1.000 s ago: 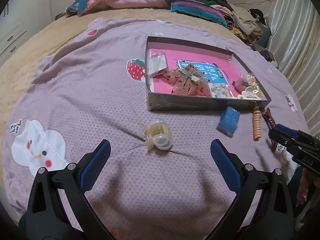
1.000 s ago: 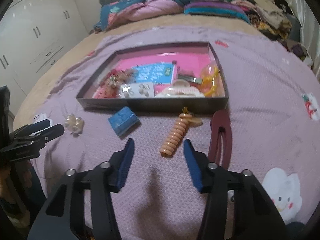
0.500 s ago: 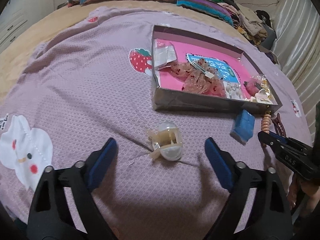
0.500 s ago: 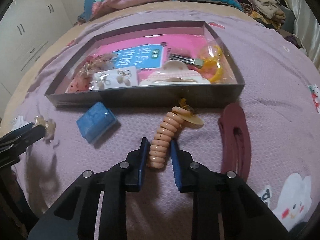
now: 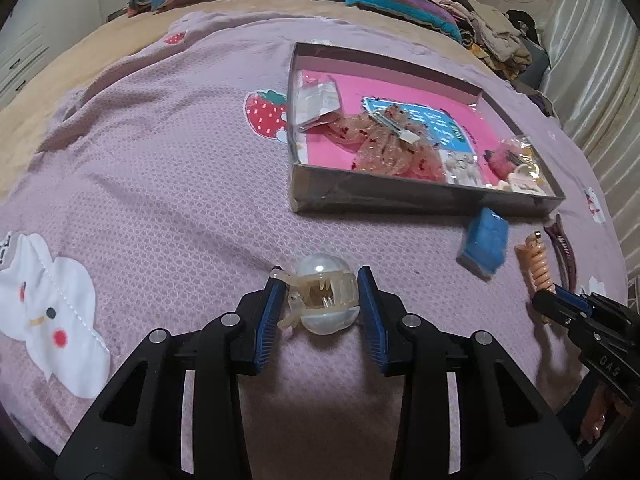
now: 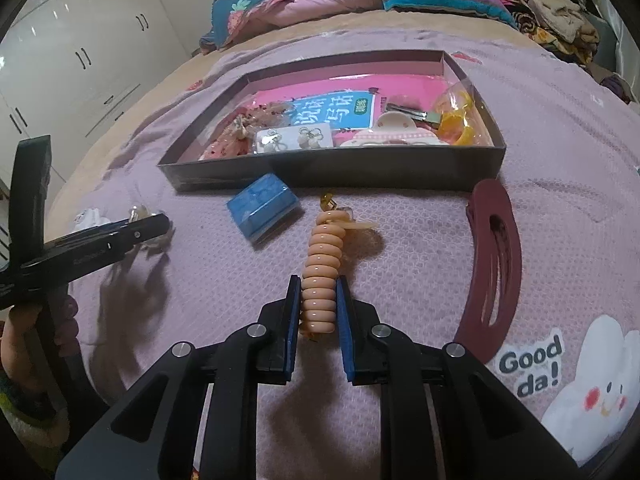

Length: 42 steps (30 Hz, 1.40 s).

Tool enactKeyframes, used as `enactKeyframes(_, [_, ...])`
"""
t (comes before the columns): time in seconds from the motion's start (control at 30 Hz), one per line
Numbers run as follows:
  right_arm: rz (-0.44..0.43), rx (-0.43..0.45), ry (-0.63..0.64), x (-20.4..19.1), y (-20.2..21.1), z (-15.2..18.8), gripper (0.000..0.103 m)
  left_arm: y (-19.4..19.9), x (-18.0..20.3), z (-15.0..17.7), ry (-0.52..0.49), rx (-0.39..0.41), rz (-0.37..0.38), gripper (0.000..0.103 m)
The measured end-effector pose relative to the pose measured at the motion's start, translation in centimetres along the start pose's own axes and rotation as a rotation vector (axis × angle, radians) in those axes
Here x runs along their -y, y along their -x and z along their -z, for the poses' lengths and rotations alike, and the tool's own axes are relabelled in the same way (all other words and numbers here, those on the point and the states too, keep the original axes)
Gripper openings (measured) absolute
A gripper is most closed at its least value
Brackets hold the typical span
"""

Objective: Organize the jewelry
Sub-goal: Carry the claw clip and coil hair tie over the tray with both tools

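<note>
Left gripper (image 5: pixel 322 304) is clamping the pearl clip (image 5: pixel 325 300) on the blanket (image 5: pixel 160 184), jaws having just closed on it. Right gripper (image 6: pixel 318 308) is pinching the coil tie's (image 6: pixel 322 268) near end. Risks: round pearl squirting from the pads; the coil stretching, dragging against the box (image 6: pixel 340 170) wall. Legible: "Good da!" on blanket, "DAS" on right gripper; box card is showing Chinese characters.

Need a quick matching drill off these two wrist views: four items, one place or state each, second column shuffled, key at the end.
Items:
1. pearl claw clip
2. peach coil hair tie
3. blue box
4. dark red hair clip

Places:
A. flat on the blanket, right of the coil tie
B. between the left gripper pads
C. on the blanket by the tray wall
D. between the right gripper pads

Pairs: 1-B, 2-D, 3-C, 4-A
</note>
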State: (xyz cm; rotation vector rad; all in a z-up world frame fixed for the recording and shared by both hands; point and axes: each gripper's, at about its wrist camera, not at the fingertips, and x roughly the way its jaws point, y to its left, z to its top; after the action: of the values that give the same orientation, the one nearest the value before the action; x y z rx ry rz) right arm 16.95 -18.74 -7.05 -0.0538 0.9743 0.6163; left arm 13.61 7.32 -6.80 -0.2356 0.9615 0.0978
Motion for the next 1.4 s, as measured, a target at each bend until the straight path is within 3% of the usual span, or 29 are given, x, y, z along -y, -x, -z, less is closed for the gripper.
enactKeyframes(0.23, [-0.009, 0.049, 0.014, -0.1, 2.6, 0.2, 0.017, 2.7, 2.2, 0.5, -0.042, 0.031, 0.042, 0.029])
enactKeyframes(0.57, [0.016, 0.151, 0.029, 0.7, 6.7, -1.0, 0.017, 6.0, 5.6, -1.9, -0.095, 0.108, 0.083, 0.029])
enactKeyframes(1.03, [0.066, 0.263, -0.002, 3.4, 11.5, -3.0, 0.017, 8.0, 9.1, -4.9, -0.146, 0.171, 0.123, 0.029])
enactKeyframes(1.4, [0.134, 0.349, 0.026, 5.0, 14.5, -5.2, 0.017, 7.0, 11.0, -7.1, -0.173, 0.187, 0.145, 0.029])
